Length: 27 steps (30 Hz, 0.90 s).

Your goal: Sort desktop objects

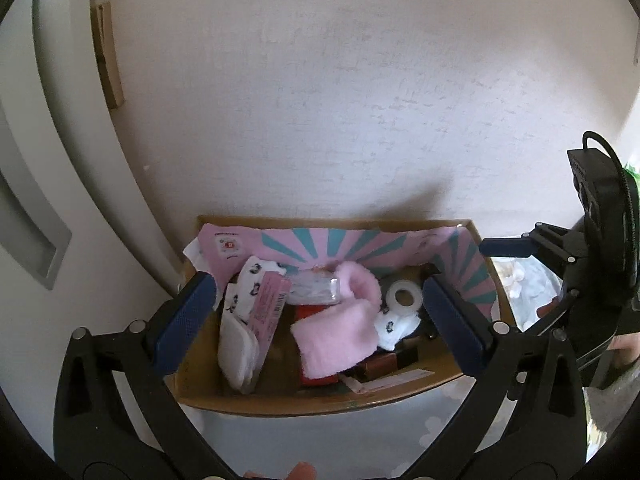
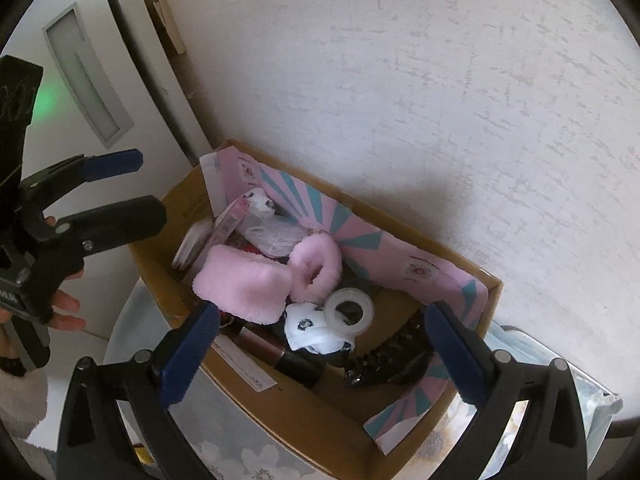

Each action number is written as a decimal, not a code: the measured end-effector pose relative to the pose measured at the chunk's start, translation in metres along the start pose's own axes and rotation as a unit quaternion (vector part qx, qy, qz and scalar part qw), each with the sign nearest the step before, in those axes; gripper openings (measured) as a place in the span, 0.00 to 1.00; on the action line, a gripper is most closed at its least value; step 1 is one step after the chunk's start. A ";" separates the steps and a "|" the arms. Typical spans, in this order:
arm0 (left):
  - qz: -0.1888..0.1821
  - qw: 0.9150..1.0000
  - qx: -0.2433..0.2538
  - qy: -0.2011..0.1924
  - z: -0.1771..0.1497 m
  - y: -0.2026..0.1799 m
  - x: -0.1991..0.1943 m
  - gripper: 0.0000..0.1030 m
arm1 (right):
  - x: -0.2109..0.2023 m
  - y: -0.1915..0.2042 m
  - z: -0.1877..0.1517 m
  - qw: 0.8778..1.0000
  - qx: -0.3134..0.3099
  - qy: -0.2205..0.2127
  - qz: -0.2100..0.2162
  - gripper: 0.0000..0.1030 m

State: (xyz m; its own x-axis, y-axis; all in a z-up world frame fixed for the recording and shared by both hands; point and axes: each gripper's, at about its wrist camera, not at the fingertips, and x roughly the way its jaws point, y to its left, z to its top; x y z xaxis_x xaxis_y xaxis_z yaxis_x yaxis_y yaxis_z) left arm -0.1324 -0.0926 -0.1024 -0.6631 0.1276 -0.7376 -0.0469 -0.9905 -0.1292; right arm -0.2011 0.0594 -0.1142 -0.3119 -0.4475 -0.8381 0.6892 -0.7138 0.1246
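An open cardboard box lined with pink and teal paper stands against the wall. Inside lie a fluffy pink cloth, a clear tape roll, white patterned socks, a pink package, a brown tube and a black hair clip. My left gripper hovers open over the box's left side, nothing between its fingers. Over the right side my right gripper is open too and holds nothing; one of its blue fingers shows at the left view's right edge.
The box sits on a floral tablecloth. A white textured wall rises right behind it, with a white door panel to the left. A clear plastic container is to the box's right. A person's hand grips the left tool.
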 end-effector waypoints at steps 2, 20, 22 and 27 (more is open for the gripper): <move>0.006 1.000 0.000 -0.012 0.002 0.000 -0.010 1.00 | -0.004 0.001 -0.001 1.000 0.008 -0.003 -0.009 0.99; 0.039 0.999 -0.012 -0.019 0.007 -0.040 -0.101 1.00 | -0.126 0.023 -0.042 0.959 0.207 -0.032 -0.190 0.99; 0.051 0.998 -0.007 -0.021 0.003 -0.050 -0.113 1.00 | -0.143 0.027 -0.052 0.954 0.221 -0.043 -0.200 0.99; 0.074 0.997 0.002 -0.037 -0.008 -0.071 -0.138 1.00 | -0.172 0.038 -0.071 0.944 0.224 -0.071 -0.230 0.99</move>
State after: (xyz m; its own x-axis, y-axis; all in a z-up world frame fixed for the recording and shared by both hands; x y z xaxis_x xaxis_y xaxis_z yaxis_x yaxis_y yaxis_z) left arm -0.0312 -0.0390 0.0030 -0.7156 -0.0240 -0.6981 0.0524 -0.9984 -0.0194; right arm -0.0746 0.1473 -0.0025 -0.6171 -0.0795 -0.7828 0.1235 -0.9923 0.0034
